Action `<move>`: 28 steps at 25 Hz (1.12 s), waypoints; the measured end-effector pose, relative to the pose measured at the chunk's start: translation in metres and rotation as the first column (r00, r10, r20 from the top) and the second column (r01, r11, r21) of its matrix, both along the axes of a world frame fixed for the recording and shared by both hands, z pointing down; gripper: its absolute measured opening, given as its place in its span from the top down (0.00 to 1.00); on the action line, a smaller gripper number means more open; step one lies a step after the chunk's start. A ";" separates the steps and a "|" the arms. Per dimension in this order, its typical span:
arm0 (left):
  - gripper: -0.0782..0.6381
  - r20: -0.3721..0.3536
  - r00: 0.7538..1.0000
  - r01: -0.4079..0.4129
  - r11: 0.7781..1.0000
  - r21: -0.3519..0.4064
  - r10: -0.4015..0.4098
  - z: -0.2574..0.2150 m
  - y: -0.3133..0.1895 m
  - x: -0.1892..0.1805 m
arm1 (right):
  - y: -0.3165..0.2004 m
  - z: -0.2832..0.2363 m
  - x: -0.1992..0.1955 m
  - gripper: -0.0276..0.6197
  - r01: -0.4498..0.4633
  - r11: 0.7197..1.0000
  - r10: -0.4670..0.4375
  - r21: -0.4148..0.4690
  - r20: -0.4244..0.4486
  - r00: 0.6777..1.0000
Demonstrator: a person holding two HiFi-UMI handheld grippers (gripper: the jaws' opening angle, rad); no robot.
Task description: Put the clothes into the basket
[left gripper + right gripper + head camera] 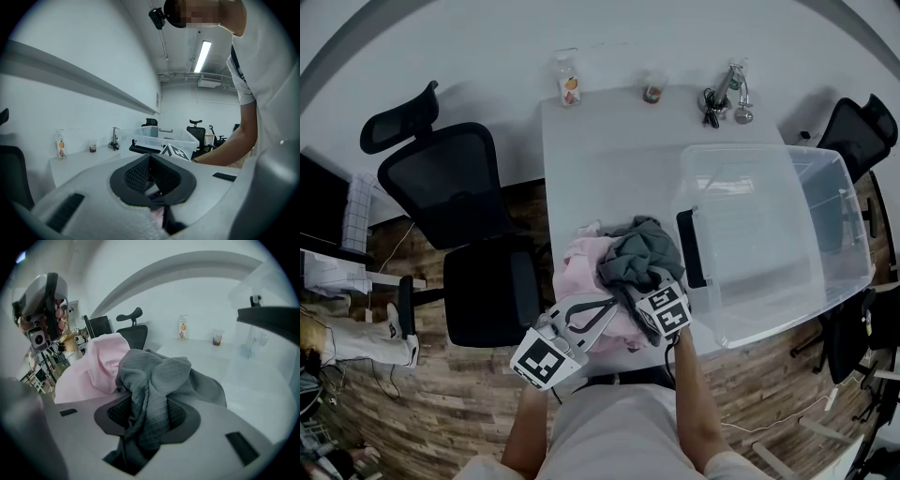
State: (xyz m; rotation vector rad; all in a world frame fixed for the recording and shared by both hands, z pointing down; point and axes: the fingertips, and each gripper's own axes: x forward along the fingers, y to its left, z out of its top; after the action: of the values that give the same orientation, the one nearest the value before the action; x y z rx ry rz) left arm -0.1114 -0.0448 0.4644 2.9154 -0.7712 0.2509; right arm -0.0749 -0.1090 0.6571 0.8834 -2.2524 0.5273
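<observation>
A grey garment (pixel 642 248) lies bunched on a pink garment (pixel 586 258) at the front edge of the white table (pixel 609 150). My right gripper (pixel 639 281) is shut on the grey garment (pixel 159 380), whose folds are pinched between its pads (pixel 117 416) and rise above the pink garment (pixel 101 362). My left gripper (pixel 614 302) rests on the pink garment with its pads (pixel 136 176) together, and a bit of pink fabric (pixel 158 213) shows low between them. The clear plastic basket (pixel 853 272) stands at the right of the pile, and nothing is visible inside it.
A black office chair (pixel 455 187) stands left of the table and another (pixel 862 131) at the far right. Along the table's back edge are a bottle (pixel 568 78), a small cup (pixel 652 89) and a metal stand with dark items (pixel 727 94). The floor is wood.
</observation>
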 end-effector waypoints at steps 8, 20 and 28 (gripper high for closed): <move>0.89 -0.008 1.000 0.010 1.000 -0.007 -0.010 -0.004 0.004 -0.004 | 0.006 -0.034 -0.007 0.79 -0.001 0.998 0.000 0.060 0.018 1.000; 0.89 -0.011 1.000 0.007 1.000 0.008 -0.007 -0.007 0.011 -0.007 | 0.014 -0.101 -0.001 0.80 -0.032 0.981 0.021 0.189 0.061 0.998; 0.89 -0.001 1.000 -0.023 0.998 0.051 0.023 -0.010 0.018 -0.010 | 0.024 -0.136 0.000 0.80 -0.053 0.964 0.036 0.262 0.069 0.997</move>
State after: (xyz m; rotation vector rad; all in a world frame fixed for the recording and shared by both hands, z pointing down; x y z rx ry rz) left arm -0.1211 -0.0268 0.4548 2.9734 -0.7550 0.2338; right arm -0.0748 -0.0851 0.5209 1.0642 -2.4024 0.2811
